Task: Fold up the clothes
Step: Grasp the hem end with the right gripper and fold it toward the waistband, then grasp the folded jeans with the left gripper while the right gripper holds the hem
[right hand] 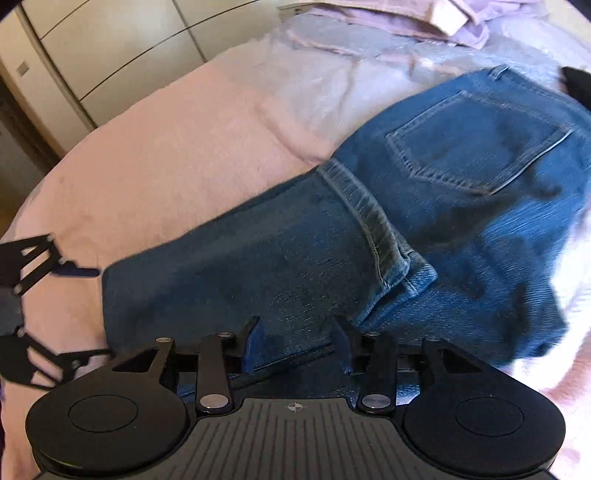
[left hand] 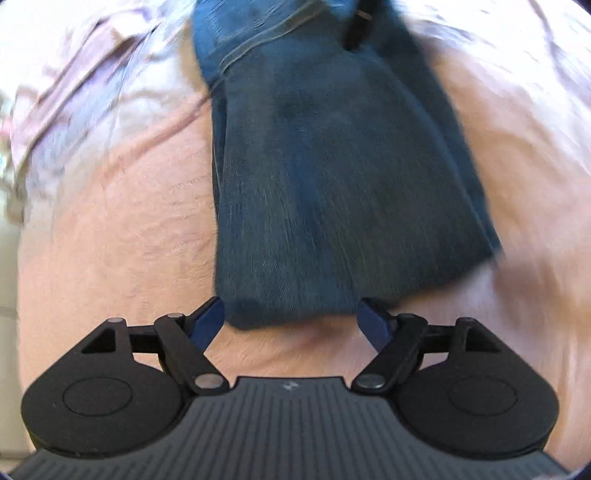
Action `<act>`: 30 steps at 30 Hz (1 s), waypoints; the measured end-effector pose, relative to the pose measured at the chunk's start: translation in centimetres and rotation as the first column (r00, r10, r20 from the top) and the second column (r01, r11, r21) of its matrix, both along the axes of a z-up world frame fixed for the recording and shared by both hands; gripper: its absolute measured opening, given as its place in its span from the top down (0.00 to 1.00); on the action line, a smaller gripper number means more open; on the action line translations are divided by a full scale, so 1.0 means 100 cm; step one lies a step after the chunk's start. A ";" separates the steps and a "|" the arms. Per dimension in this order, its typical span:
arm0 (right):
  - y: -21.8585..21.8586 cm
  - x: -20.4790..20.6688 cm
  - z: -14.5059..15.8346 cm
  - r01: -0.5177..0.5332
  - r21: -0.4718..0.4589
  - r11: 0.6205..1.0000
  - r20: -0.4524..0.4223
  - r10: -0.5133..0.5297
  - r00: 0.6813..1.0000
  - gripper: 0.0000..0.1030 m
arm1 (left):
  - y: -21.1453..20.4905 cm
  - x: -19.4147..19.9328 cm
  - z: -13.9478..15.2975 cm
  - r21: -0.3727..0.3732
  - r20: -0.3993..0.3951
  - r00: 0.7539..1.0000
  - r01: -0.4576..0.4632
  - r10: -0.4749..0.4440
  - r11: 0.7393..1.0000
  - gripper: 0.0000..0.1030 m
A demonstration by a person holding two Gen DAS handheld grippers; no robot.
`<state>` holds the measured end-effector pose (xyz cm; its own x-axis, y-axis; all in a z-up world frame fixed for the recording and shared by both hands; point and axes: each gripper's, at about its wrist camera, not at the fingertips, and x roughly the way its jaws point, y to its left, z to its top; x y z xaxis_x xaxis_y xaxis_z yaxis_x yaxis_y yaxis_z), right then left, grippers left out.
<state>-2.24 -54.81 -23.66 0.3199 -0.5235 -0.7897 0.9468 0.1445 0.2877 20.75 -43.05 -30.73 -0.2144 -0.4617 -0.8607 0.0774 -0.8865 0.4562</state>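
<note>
Jeans folded on bed; back pocket visible in right view only. Both grippers' fingers wide, empty.

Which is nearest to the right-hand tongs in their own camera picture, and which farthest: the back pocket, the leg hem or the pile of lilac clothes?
1. The leg hem of the jeans, a stitched band just ahead of the right tongs, slightly to their right.
2. The back pocket, farther on and to the right.
3. The pile of lilac clothes, at the far edge of the bed.
</note>
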 end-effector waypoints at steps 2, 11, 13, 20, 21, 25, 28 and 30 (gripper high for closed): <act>0.018 0.022 0.011 -0.088 -0.046 0.995 -0.071 0.085 0.994 0.55 | 0.012 0.019 0.005 -0.052 0.023 0.994 0.107 -0.106 0.993 0.23; 0.124 0.162 -0.012 -0.702 -0.149 0.697 -0.507 0.556 0.659 0.28 | 0.045 0.043 -0.045 -0.294 0.141 0.876 0.483 -0.462 0.825 0.20; 0.134 0.180 -0.034 -0.767 -0.111 0.632 -0.590 0.579 0.562 0.28 | 0.046 0.041 -0.059 -0.327 0.157 0.850 0.526 -0.503 0.786 0.20; 0.148 0.180 -0.071 -0.857 -0.040 0.513 -0.799 0.499 0.336 0.28 | 0.029 0.040 -0.083 -0.382 0.240 0.784 0.619 -0.572 0.687 0.18; 0.145 0.180 -0.071 -0.858 -0.042 0.513 -0.812 0.483 0.328 0.28 | 0.029 0.042 -0.083 -0.383 0.250 0.772 0.634 -0.585 0.672 0.18; 0.147 0.174 -0.065 -0.873 -0.058 0.485 -0.784 0.518 0.340 0.48 | 0.029 0.044 -0.091 -0.416 0.313 0.706 0.703 -0.635 0.576 0.20; 0.150 0.169 -0.055 -0.874 -0.091 0.478 -0.765 0.528 0.368 0.72 | 0.025 0.040 -0.096 -0.433 0.312 0.703 0.704 -0.640 0.562 0.23; 0.156 0.164 -0.041 -0.859 -0.142 0.491 -0.755 0.508 0.415 0.80 | 0.022 0.037 -0.098 -0.437 0.289 0.727 0.680 -0.623 0.590 0.35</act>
